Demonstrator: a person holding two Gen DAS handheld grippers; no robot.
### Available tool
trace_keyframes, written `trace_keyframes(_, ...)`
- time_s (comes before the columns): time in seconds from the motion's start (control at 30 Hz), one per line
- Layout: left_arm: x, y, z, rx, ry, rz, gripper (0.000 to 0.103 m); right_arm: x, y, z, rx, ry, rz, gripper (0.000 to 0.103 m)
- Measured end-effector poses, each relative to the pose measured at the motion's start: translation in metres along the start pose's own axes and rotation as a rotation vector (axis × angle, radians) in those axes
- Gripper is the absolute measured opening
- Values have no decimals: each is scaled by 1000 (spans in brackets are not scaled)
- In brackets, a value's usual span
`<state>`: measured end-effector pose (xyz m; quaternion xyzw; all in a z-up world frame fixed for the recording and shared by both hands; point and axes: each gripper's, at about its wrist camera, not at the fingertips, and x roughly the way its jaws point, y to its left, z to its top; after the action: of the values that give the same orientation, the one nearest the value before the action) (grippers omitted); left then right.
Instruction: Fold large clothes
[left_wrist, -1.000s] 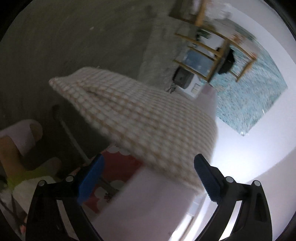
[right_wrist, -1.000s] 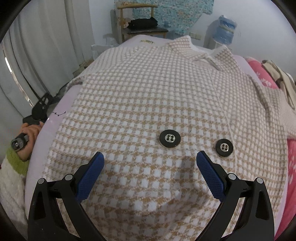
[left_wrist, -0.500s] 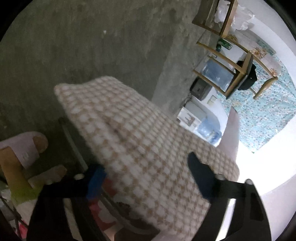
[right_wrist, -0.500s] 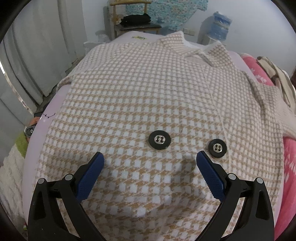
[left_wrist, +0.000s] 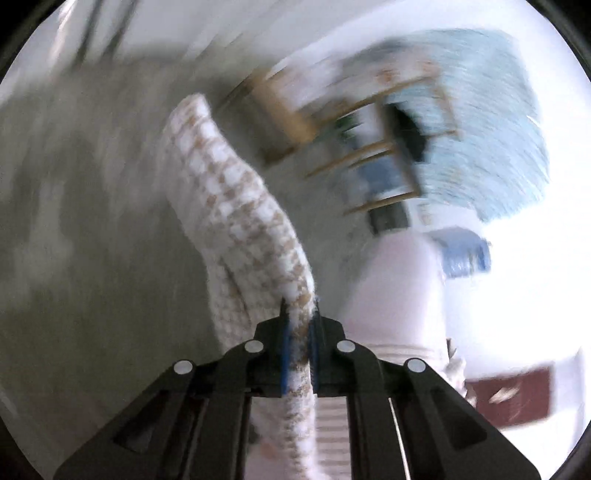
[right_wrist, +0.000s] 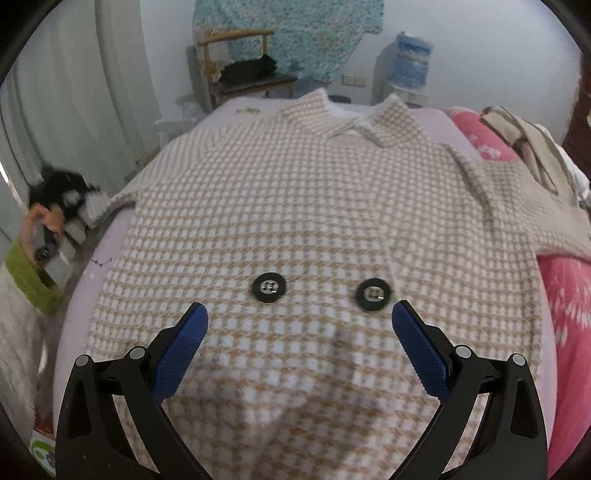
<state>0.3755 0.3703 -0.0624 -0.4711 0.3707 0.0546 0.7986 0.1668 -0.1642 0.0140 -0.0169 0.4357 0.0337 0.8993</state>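
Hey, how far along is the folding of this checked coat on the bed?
Done: the beige-and-white checked coat lies spread flat, front up, on the lilac bed, collar at the far end. In hand: the left gripper is shut on a strip of the checked fabric, apparently a sleeve. The right gripper hangs open above the hem near two black buttons. Left: every fold; none shows yet.
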Motion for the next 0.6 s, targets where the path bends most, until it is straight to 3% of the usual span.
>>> trace_keyframes(0.1,-58,-106,-26,306,-123,-58,7,-8,-10,0,28,-19,0,95)
trace_keyframes(0.2,-88,-184,-75,528,-129,-159,7,-22,-24,-5,67,-46,0,95)
trace_keyframes(0.3,-100,-253,-146,739,-52,-262,8,-38,-36,-12,95,-78,-5,95)
trace_keyframes(0.37,-92,-283,-197,836,45,-314,8,-46,-44,-17,113,-95,-16,95)
trace_keyframes(0.5,-51,-299,-269,941,185,-306,13,-58,-67,-31,171,-105,-27,95)
trace_keyframes(0.53,-34,-294,-293,982,229,-271,17,-59,-74,-34,188,-97,-26,95)
trace_keyframes(0.57,-26,-288,-308,1007,251,-246,32,-58,-80,-38,200,-87,-29,95)
trace_keyframes(0.6,-15,-280,-323,1040,260,-205,56,-55,-86,-42,207,-71,-34,95)
